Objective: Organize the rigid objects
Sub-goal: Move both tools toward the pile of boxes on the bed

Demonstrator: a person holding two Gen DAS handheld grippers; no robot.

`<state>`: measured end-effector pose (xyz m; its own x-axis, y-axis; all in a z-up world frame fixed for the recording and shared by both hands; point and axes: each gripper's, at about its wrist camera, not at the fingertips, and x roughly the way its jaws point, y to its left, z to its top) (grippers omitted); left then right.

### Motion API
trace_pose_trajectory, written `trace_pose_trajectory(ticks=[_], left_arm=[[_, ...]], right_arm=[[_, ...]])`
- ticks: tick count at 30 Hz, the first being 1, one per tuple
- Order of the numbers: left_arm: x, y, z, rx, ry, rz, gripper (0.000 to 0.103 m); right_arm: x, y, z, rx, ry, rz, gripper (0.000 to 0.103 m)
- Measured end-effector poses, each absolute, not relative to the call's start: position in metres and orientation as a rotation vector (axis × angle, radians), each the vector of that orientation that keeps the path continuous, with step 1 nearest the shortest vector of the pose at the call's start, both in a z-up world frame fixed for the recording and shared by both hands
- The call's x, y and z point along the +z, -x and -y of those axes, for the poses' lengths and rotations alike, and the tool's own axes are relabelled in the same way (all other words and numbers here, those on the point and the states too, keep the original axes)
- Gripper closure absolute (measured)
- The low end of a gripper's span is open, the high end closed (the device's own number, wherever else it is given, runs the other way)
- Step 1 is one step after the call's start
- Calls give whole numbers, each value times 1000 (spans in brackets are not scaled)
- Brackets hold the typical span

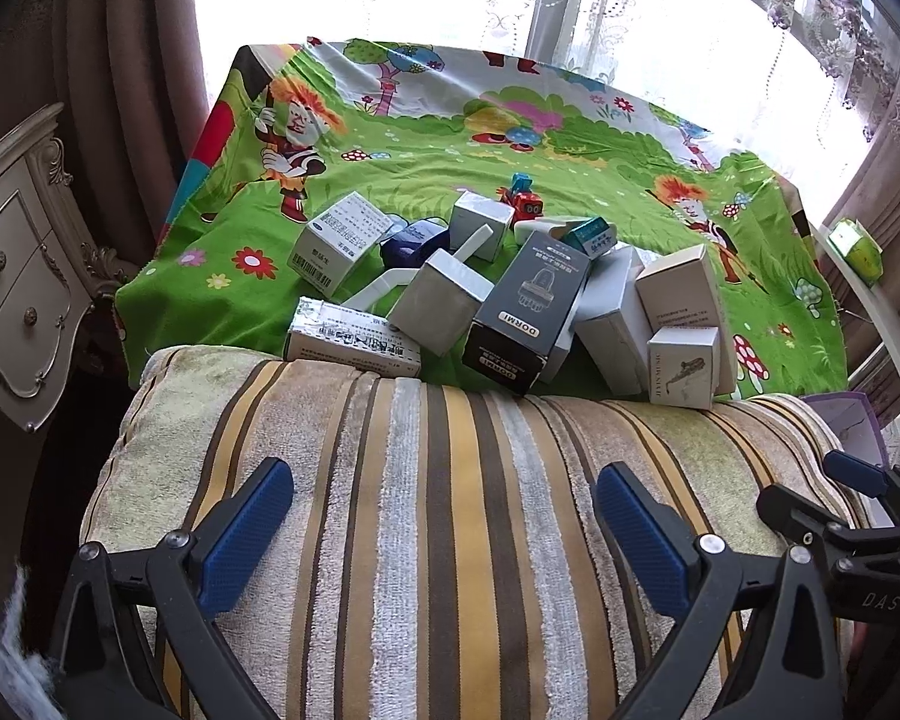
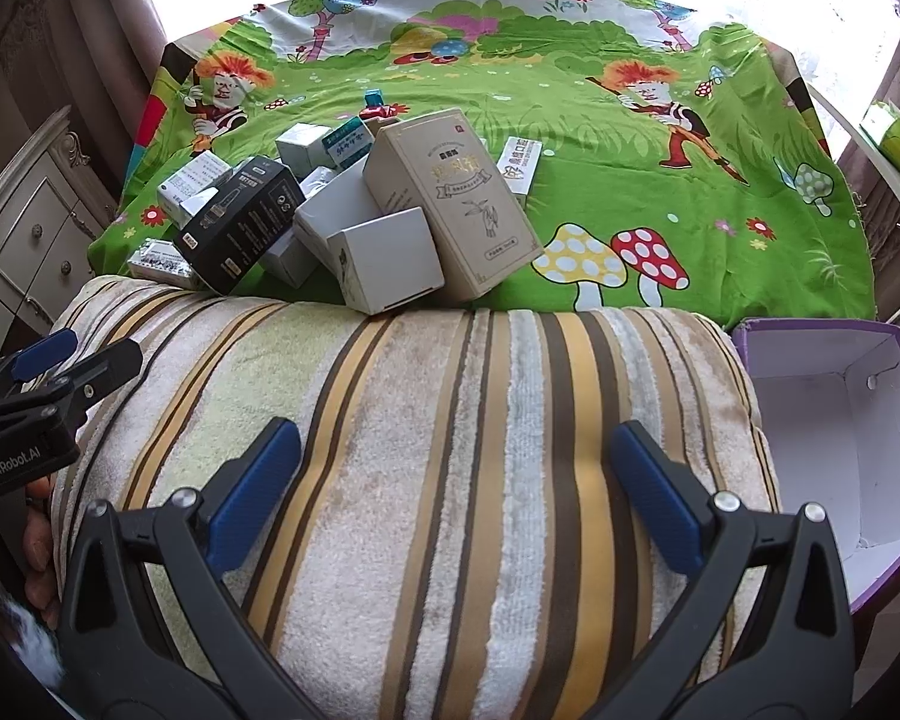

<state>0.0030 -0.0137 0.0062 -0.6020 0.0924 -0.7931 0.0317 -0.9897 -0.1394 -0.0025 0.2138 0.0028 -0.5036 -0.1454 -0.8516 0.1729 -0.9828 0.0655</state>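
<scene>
- left gripper (image 1: pixel 444 516) hovers over striped towel (image 1: pixel 450 510), jaws wide apart, nothing between them; blue fingers (image 1: pixel 243 540) clear of everything
- right gripper (image 2: pixel 456 495) also over the striped towel, jaws spread wide, holding nothing
- right gripper also shows at the right edge of the left wrist view, left gripper at the left edge of the right wrist view with part of a hand (image 2: pixel 30 546) on it
- pile of boxes (image 1: pixel 498 294) sits on cartoon-print green cloth (image 1: pixel 570 138), just beyond the towel's far edge
- black DORMI box (image 1: pixel 525 312) tilted, front of pile, leaning toward the towel
- grey box (image 1: pixel 435 306) just left of it, tilted, touching it
- long white box with printed text (image 1: pixel 354 342) lies flat at front left, against the towel edge
- white barcode box (image 1: pixel 336 246) behind that, at left of pile
- small white box with line drawing (image 1: pixel 684 366) at front right, upright, beside a taller white box (image 1: pixel 681 288)
- tall beige box (image 2: pixel 456 204) leans at right of pile in the right wrist view, white box (image 2: pixel 390 258) in front of it touching
- small white strip box (image 2: pixel 522 165) lies alone on the cloth, just right of the pile
- red toy (image 1: pixel 519 195) behind the pile, partly hidden
- open purple box (image 2: pixel 834 450), white inside, right of the towel, nothing in it
- white dresser (image 1: pixel 18 276) at left, curtains and a bright window behind
</scene>
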Motion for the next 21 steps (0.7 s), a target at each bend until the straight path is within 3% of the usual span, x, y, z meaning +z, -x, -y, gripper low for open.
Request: trace_pose_trajectory(ticks=[6, 21], left_arm=[[14, 6, 16, 2751, 1365, 244, 25], [11, 66, -19, 2697, 1424, -8, 29]], right_arm=[[5, 10, -219, -2513, -1458, -42, 0], [9, 47, -222, -2454, -1395, -62, 0]])
